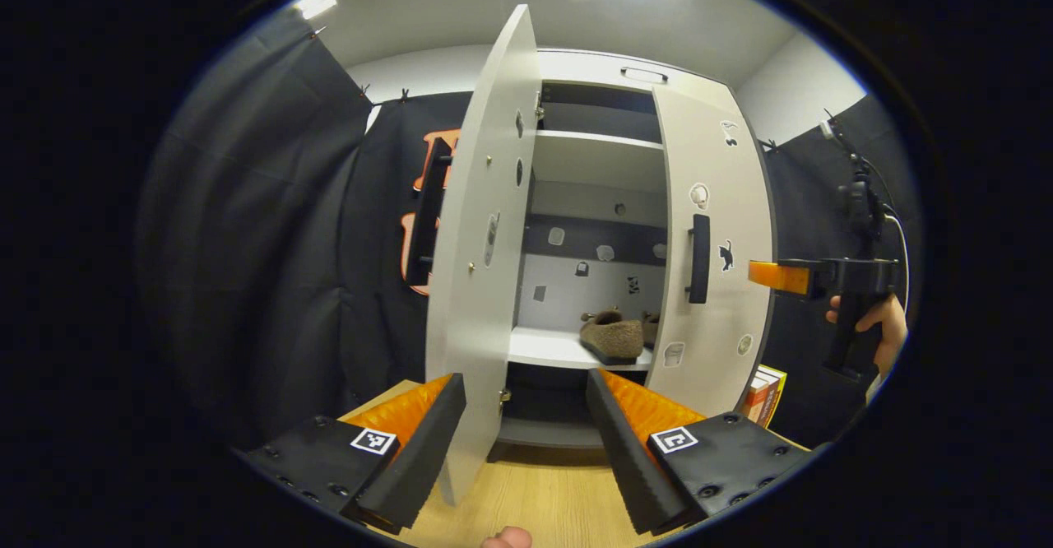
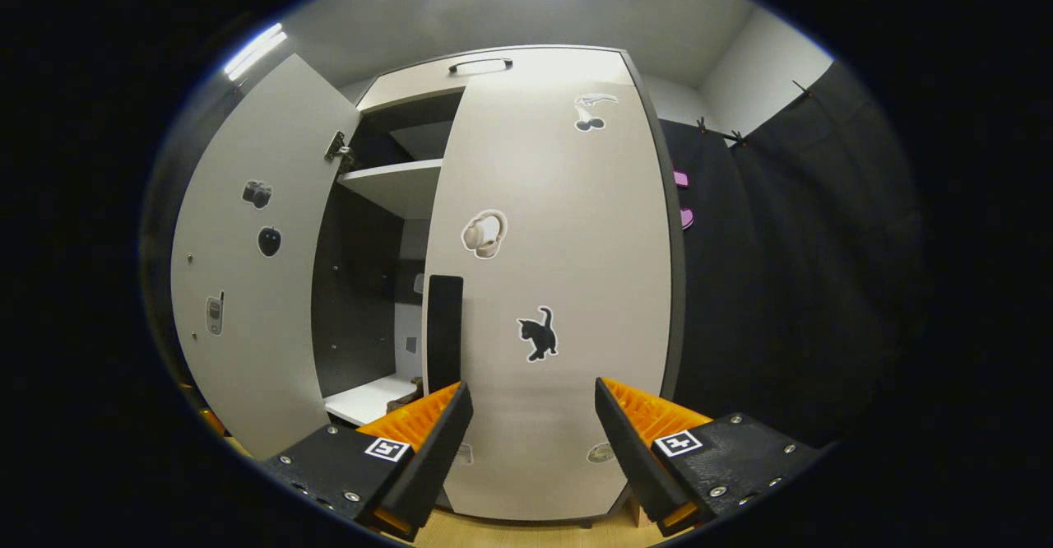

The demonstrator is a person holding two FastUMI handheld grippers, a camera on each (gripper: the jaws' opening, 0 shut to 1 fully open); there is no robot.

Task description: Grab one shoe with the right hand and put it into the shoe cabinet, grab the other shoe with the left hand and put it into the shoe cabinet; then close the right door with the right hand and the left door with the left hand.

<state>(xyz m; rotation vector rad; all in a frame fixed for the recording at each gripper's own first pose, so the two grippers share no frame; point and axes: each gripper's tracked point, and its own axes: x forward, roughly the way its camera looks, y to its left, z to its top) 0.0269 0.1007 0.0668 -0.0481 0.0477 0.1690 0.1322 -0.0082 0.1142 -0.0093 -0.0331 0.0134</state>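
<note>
Both shoes [image 1: 613, 336] already lie side by side on the white lower shelf [image 1: 543, 349] of the shoe cabinet [image 1: 600, 79], toes toward the back, so by my reading the placing part is done and only the doors are left. The right door [image 2: 568, 285] stands nearly shut, and the right hand-held gripper [image 2: 533, 441] faces its flat front with fingers spread wide and nothing between them, a pose that suits pushing the panel home rather than grasping. The left door [image 1: 485, 268] swings well out toward the near side, its edge falling between the parted fingers of the left hand-held gripper [image 1: 526, 437], which also holds nothing; it looks lined up to press that door closed next. The left gripper view looks straight into the opening, showing the shoes, the upper shelves, and far right the other hand-held gripper held by a hand [image 1: 884, 330], plus some books [image 1: 767, 396] beside the cabinet. The right gripper view gives the right door's stickers and dark handle [image 2: 444, 330], the left door's inner face, and just a sliver of shelf with a shoe tip.
</note>
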